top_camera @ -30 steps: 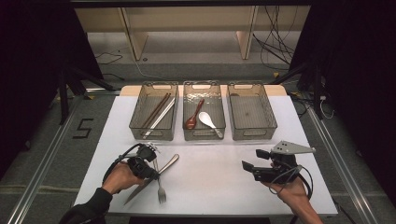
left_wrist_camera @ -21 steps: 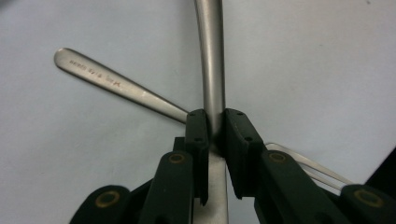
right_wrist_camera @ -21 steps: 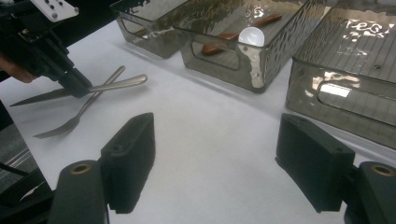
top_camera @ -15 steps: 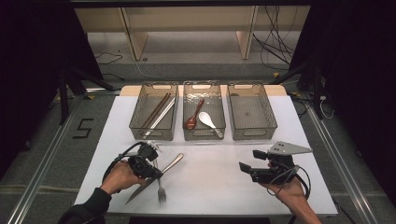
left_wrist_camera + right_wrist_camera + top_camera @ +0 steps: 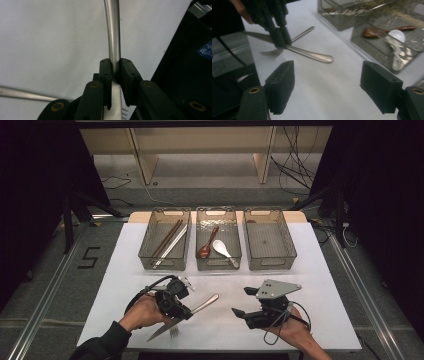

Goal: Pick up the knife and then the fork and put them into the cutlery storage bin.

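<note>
High view: left gripper (image 5: pixel 186 312) clamped on the handle of a fork (image 5: pixel 200 306), near the front of the white table (image 5: pixel 320 285), tines (image 5: pixel 174 332) toward the table's near edge, handle tip toward the right gripper (image 5: pixel 241 302). Lying just beside the fork, a knife (image 5: pixel 162 330). Left gripper view: pads pressed tight on either side of the steel handle (image 5: pixel 113 37). Right gripper view: jaws spread wide, nothing between them, aimed at the fork (image 5: pixel 312 55). Beyond, three clear bins in a row: chopsticks (image 5: pixel 170 240) in the left one, two spoons (image 5: pixel 212 247) in the middle one.
</note>
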A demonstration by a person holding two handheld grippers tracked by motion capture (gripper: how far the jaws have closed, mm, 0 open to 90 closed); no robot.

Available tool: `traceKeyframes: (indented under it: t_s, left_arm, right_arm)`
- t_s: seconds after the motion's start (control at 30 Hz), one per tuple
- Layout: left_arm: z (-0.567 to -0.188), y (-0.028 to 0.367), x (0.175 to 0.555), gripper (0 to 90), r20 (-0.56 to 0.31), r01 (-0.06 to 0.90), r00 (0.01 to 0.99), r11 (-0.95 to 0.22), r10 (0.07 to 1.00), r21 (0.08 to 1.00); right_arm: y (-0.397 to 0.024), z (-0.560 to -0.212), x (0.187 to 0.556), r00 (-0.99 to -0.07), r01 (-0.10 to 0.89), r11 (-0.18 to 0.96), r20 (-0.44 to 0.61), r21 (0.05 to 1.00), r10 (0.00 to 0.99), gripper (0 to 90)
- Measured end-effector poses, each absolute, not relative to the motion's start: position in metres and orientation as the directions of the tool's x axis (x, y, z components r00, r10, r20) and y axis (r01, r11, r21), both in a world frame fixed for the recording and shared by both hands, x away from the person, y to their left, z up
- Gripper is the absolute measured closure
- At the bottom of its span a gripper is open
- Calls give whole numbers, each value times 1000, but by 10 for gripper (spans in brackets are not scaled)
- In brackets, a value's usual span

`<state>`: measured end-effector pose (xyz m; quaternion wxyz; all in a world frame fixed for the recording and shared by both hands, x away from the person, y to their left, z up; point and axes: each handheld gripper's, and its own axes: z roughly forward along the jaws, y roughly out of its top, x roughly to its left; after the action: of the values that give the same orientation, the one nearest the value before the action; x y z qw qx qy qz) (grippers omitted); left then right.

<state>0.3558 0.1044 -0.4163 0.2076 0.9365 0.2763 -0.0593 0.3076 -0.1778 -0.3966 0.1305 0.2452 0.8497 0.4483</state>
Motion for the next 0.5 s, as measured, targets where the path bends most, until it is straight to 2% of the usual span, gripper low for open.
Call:
traceKeyframes:
  t_s: [0.3,0.5]
  left_arm:
    - [-413,79,353,794,-235,480,876,-805,421,347]
    - [-410,63,351,794,-251,442,894,-828,372,345]
  right_arm:
    - [-149,-407,303,-892,195,612,-121,766,436,284]
    - [-137,-415,301,-906,93,711,-237,697,351,302]
